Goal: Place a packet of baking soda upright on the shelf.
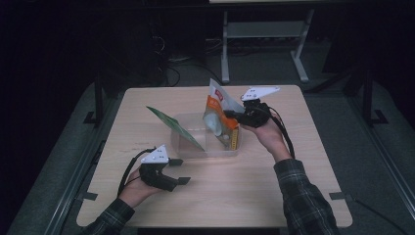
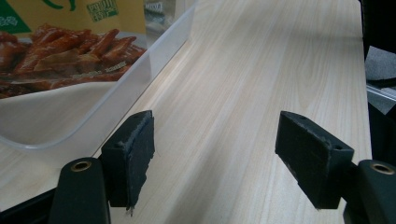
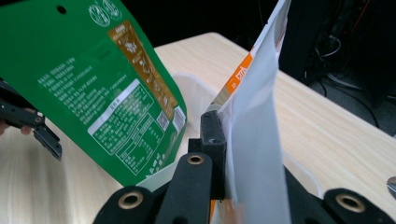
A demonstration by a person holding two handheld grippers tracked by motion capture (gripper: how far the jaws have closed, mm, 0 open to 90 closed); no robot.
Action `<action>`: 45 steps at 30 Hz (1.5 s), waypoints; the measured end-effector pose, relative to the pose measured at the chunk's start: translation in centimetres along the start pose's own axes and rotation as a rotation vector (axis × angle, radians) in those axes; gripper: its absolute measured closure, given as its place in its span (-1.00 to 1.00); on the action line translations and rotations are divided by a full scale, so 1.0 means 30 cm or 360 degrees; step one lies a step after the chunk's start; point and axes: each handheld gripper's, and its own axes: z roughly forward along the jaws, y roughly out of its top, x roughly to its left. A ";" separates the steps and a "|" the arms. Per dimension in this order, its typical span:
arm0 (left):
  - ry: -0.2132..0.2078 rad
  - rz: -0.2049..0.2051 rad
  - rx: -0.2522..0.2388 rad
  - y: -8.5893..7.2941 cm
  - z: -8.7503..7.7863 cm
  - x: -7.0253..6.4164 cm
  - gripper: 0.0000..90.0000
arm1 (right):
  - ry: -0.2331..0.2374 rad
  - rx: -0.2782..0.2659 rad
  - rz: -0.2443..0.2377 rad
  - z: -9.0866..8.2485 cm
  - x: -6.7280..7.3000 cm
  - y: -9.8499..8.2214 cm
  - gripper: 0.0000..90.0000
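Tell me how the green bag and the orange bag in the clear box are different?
The green bag leans on the clear box with nothing gripping it; the orange and white bag is pinched by the right gripper. The green bag tilts left; the orange one stands taller. Both are snack pouches sitting in the box.

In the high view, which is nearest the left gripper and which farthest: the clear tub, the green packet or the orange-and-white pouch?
From the left gripper:
1. Clear tub, just beyond it.
2. Green packet, leaning in the tub's left end.
3. Orange-and-white pouch, at the tub's right end.
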 end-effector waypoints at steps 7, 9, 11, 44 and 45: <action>-0.0014 -0.0007 0.0019 -0.002 0.005 -0.001 -0.39 | -0.0003 0.0099 -0.0017 0.039 0.023 -0.028 0.93; -0.0016 0.0005 0.0035 -0.003 0.008 -0.002 -0.39 | 0.0012 0.0057 0.0007 0.039 0.017 -0.040 0.87; -0.0015 0.0010 0.0037 -0.001 0.008 -0.004 -0.40 | 0.0018 0.0035 0.0025 0.028 0.015 -0.040 0.73; 0.0076 0.0054 0.0128 -0.060 0.001 -0.027 -0.57 | -0.0028 0.0027 0.0041 -0.199 0.141 -0.233 -0.40; 0.0084 0.0054 0.0135 -0.063 -0.003 -0.027 -0.57 | -0.0031 0.0038 0.0040 -0.203 0.148 -0.245 -0.41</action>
